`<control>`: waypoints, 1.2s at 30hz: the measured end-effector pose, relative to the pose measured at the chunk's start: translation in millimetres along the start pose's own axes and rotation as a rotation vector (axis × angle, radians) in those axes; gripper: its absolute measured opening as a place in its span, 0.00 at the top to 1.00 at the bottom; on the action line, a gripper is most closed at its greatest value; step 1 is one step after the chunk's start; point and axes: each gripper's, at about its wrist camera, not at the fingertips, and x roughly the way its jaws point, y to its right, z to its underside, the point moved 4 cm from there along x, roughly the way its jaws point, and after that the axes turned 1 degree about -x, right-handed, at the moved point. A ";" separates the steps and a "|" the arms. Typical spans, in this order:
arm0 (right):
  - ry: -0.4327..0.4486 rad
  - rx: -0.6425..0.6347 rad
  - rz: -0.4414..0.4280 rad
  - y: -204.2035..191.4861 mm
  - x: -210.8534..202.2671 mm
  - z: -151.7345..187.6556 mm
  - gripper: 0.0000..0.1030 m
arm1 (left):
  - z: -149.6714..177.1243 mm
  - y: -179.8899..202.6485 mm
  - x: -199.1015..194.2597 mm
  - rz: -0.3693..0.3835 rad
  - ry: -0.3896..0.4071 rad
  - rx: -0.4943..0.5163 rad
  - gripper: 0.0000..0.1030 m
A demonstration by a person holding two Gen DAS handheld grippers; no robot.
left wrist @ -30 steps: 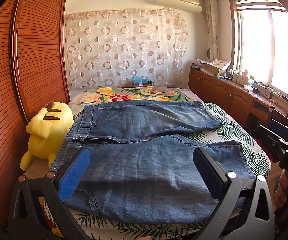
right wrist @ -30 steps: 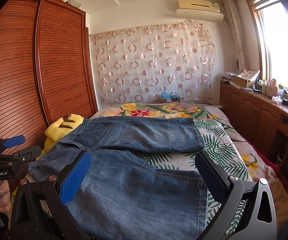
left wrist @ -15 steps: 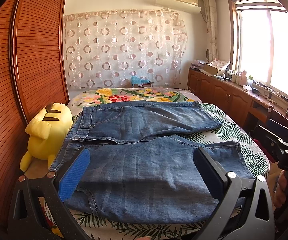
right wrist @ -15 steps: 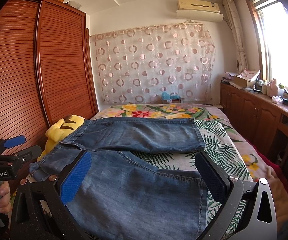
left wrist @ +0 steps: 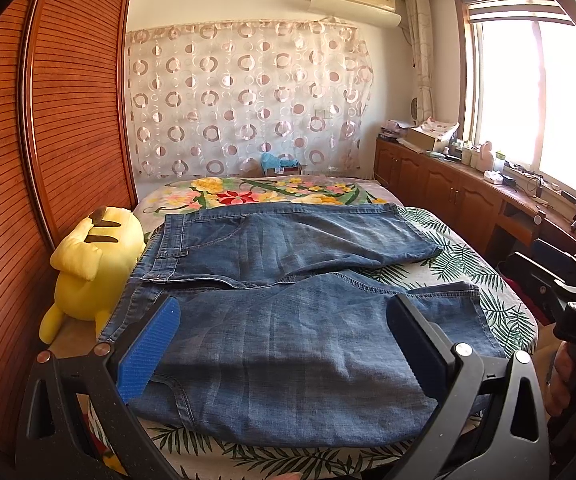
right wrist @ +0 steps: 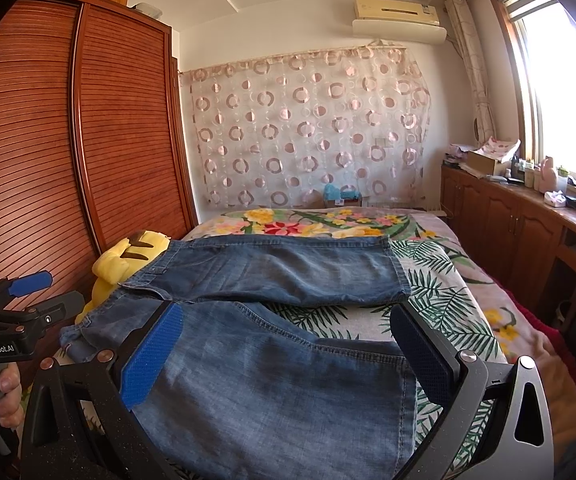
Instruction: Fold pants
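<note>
**Pre-Grasp Position: First Lengthwise Fold**

Since the earlier frames almost nothing had shifted: both grippers had held their stations and the pants had not been disturbed.

The bed [left wrist: 484, 268] carried the pants [left wrist: 288, 332] spread flat, waistband toward its left edge beside the yellow plush toy [left wrist: 92, 264], hems toward its right edge. The two legs lay apart in a shallow V, one along the near edge, the other farther back.

The left gripper [left wrist: 284, 344] hovered at the near edge over the seat end, fingers spread wide and holding nothing. The right gripper [right wrist: 284, 354] hovered over the near leg toward its hem, likewise spread and empty.

Recommended procedure: pinch the near leg at waistband and hem together, lift evenly, and lay it onto the far leg with seams aligned. Uneven lifting would likely drag the denim askew.
</note>
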 end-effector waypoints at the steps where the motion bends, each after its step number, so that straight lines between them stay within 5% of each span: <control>1: -0.001 0.000 -0.001 -0.2 0.3 0.2 0.00 | -0.1 0.2 -0.2 -0.001 0.000 0.000 0.00; 17: -0.018 -0.001 -0.009 4.2 7.7 4.3 0.00 | 1.4 -2.1 7.8 0.001 -0.038 -0.011 0.00; 36: -0.170 0.001 0.025 34.5 39.2 14.2 0.00 | 33.2 -99.3 36.0 -0.099 -0.132 -0.112 0.00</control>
